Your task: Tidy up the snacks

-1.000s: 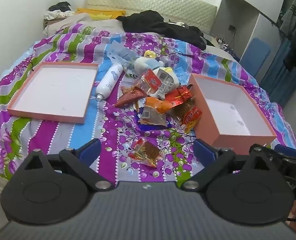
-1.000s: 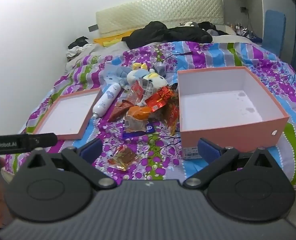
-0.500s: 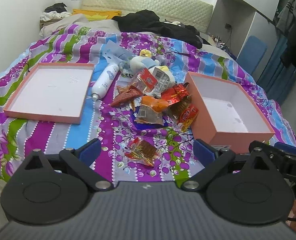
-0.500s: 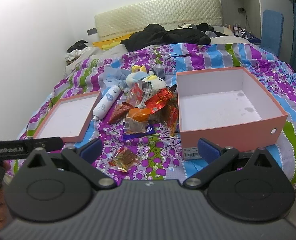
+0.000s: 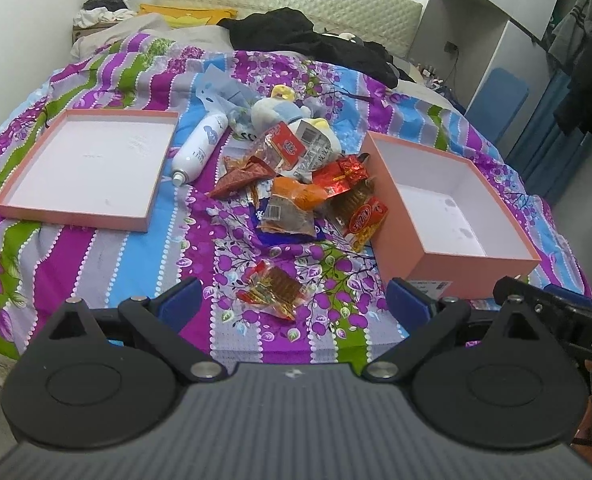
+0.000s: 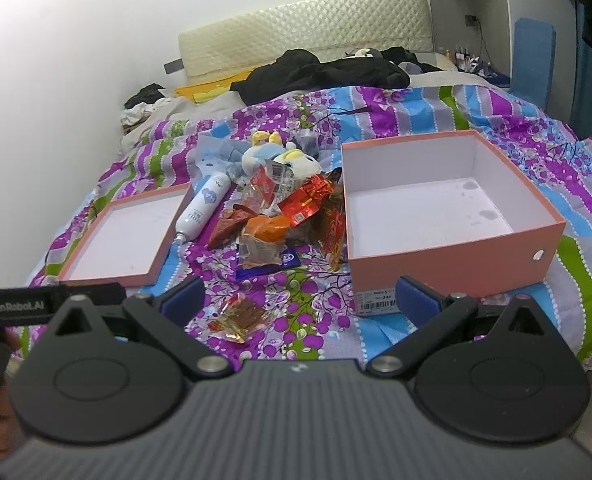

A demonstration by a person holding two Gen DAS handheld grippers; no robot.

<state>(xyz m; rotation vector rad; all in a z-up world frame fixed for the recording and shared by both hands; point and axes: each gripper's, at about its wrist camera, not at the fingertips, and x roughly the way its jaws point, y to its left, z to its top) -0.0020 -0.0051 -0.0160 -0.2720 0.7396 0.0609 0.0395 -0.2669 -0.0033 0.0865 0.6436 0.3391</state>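
Observation:
A pile of snack packets (image 5: 308,184) lies on the striped bedspread between a shallow pink box lid (image 5: 87,160) on the left and a deep pink box (image 5: 452,200) on the right. One red-gold packet (image 5: 273,288) lies alone at the near edge. My left gripper (image 5: 291,304) is open and empty, just short of that packet. In the right wrist view the pile (image 6: 279,220), the lid (image 6: 131,236), the box (image 6: 444,216) and the lone packet (image 6: 241,316) show too. My right gripper (image 6: 300,300) is open and empty near the bed's front edge.
A white spray bottle (image 5: 201,148) and a plush toy (image 5: 283,108) lie behind the pile. Black clothes (image 5: 308,40) are heaped at the headboard. A blue chair (image 5: 496,100) stands to the right of the bed. The box carries a label (image 6: 376,302) on its front.
Both grippers have drawn back a little and lifted, so the bed looks slightly farther. Nothing on the bed has moved.

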